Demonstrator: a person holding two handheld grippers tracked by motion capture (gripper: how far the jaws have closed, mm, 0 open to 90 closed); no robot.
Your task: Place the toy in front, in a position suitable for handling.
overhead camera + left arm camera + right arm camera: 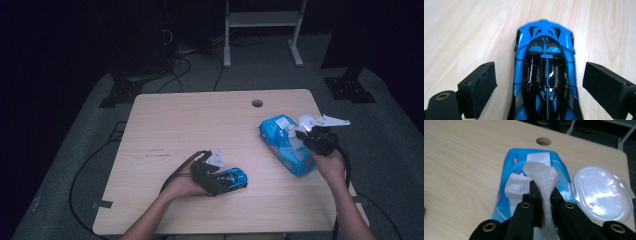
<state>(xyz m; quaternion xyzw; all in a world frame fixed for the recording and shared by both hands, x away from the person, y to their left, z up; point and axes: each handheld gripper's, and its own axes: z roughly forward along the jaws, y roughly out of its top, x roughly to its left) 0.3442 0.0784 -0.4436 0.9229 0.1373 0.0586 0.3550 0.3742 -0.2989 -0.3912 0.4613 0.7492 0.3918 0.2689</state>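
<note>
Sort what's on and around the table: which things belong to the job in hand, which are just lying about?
In the job:
- wet wipe, pinched by the right gripper
- wipes pack, lid open
- toy car, between the open left gripper

Lying about:
- floor cables
- white stand

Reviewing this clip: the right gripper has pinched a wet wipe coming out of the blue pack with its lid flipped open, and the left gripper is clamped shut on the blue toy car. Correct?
Not quite. The left gripper is open: in the left gripper view its pads stand clear of the blue toy car on both sides. The rest holds: the right gripper is shut on the wet wipe from the blue pack, lid open.

Left hand-held gripper (220, 176) jaws spread wide, lying low – right hand-held gripper (305, 131) jaws clamped together
</note>
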